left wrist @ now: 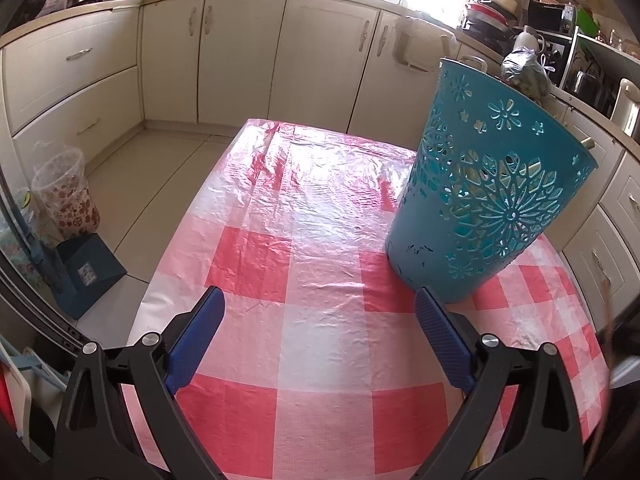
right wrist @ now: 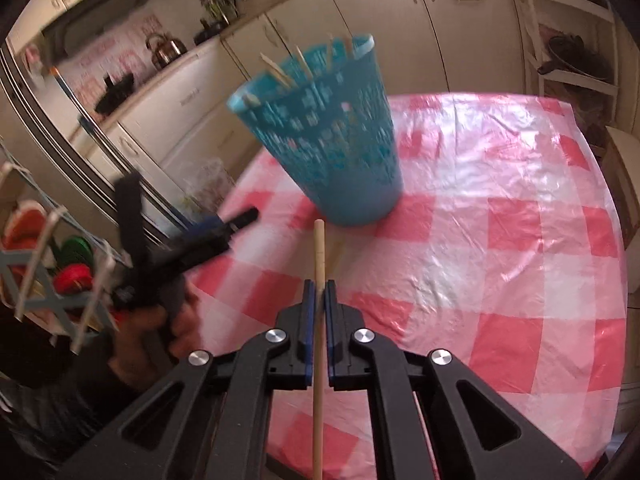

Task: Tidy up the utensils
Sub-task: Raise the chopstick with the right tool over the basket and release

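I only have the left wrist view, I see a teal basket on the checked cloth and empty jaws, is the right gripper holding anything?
Observer: Yes, the right gripper is shut on a wooden stick.
Operator: Where does the stick point?
Observer: Toward the base of the basket, its tip short of it.
Operator: Anything in the basket?
Observer: Several pale sticks poke above its rim.
Operator: Is my left gripper visible there?
Observer: Yes, the left gripper sits left of the basket, held by a hand.
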Available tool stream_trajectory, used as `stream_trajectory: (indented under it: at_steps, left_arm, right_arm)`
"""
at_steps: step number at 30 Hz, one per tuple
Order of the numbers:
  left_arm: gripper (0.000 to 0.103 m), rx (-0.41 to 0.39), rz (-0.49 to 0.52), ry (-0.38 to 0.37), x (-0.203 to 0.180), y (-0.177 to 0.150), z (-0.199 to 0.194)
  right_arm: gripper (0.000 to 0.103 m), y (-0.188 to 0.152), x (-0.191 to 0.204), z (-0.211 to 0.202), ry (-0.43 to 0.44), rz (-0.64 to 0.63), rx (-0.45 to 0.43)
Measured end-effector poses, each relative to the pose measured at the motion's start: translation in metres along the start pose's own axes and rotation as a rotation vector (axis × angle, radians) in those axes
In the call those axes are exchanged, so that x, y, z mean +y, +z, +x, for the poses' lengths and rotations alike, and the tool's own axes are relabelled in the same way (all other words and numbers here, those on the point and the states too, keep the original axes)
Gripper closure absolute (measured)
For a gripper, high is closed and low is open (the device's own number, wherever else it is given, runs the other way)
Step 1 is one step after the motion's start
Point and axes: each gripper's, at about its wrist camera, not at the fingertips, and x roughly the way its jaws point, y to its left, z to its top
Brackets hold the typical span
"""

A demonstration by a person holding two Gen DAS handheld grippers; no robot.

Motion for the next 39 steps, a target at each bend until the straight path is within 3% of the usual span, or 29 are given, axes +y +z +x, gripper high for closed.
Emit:
stream_trajectory:
  at_steps: [3,5,9,12,14,17,23,26,32,35,37,39]
  left_arm:
    - [0.011,0.001,0.001,0.003,-0.001,0.0,0.0]
    - [0.011,0.002,-0.002,0.003,0.0,0.0,0.0]
    - [0.011,0.006,-0.004,0.001,0.001,0.0,0.001]
    - [0.011,0.007,0.0,0.0,0.0,0.0,0.002]
    - [0.011,0.009,0.003,-0.002,-0.001,0.0,0.002]
    - [0.011,0.014,0.002,-0.007,-0.001,0.0,0.003]
    - [0.011,0.023,0.001,-0.014,-0.002,0.0,0.005]
    - [0.011,0.025,-0.002,-0.015,-0.002,0.0,0.005]
    - [0.011,0.032,-0.031,-0.02,0.003,0.001,0.007]
    - [0.011,0.034,-0.043,-0.021,0.005,0.001,0.007]
    - [0.011,0.034,-0.044,-0.021,0.005,0.001,0.007]
    - [0.011,0.032,-0.042,-0.02,0.004,0.0,0.007]
  right_arm:
    - [0.097,0.033,0.016,-0.037,0.084,0.016,-0.163]
    - [0.097,0.058,0.027,-0.052,0.092,0.01,-0.27]
    - [0.097,0.11,0.047,-0.059,0.01,0.01,-0.48]
    - [0.097,0.144,0.055,-0.052,-0.11,0.014,-0.642]
    - [0.097,0.156,0.057,-0.042,-0.197,0.032,-0.727]
    - [0.097,0.166,0.053,-0.017,-0.287,0.045,-0.784]
    - [0.097,0.151,0.047,0.019,-0.369,-0.009,-0.714]
    - [0.097,0.136,0.047,0.021,-0.37,-0.029,-0.666]
    - [0.096,0.1,0.067,-0.009,-0.361,-0.101,-0.661]
    - [0.083,0.064,0.08,-0.029,-0.357,-0.126,-0.663]
    - [0.076,0.036,0.083,-0.029,-0.363,-0.128,-0.615]
    - [0.076,0.006,0.079,-0.011,-0.371,-0.132,-0.488]
